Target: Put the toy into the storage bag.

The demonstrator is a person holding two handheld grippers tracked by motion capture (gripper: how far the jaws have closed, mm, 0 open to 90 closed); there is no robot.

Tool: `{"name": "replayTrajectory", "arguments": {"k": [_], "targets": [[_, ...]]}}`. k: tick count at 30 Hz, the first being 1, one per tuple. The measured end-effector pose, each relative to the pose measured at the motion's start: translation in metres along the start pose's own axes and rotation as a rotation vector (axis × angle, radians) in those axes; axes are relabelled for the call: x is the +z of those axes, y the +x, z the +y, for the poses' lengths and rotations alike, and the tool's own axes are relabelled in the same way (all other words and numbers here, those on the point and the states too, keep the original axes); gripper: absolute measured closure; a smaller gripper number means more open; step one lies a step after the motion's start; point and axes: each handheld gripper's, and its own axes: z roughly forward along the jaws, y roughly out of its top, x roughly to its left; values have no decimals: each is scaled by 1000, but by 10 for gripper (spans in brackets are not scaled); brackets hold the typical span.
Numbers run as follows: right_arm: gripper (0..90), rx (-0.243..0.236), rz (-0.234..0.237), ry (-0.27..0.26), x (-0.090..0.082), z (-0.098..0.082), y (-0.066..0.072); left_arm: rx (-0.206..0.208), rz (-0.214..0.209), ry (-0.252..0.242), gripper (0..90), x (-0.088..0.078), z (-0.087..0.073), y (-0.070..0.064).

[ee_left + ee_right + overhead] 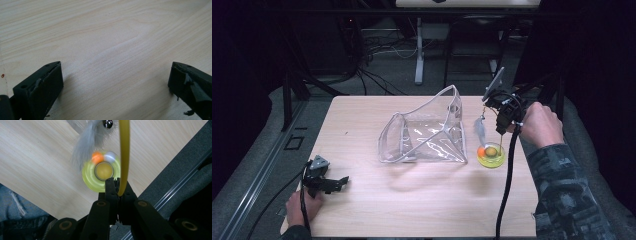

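From above, your left gripper [328, 181] sat near the bench [422, 210]'s left edge, bare wood around it; the clear plastic pouch [424, 132] lay mid-bench. Your left gripper view showed jaws wide over pale grain. In your right gripper view, your right gripper [117, 187] pinched a yellow wand [124, 150] above the round yellow dish [91, 180], near the right edge.

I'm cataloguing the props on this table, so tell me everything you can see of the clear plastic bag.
The clear plastic bag sits near the middle of the wooden table, left of the yellow toy base and apart from both grippers. It looks like glossy, see-through vinyl with pale grey edging along its seams. It lies slumped and creased, its open mouth gaping, one corner rising toward the back. Nothing can be made out inside it.
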Motion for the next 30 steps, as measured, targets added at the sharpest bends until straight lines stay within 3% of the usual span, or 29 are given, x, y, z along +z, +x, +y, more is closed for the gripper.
{"name": "replayTrajectory", "arguments": {"k": [30], "targets": [[876,-37,-36,-14,-44,27,2,0,0,0,0,0,0,0]]}}
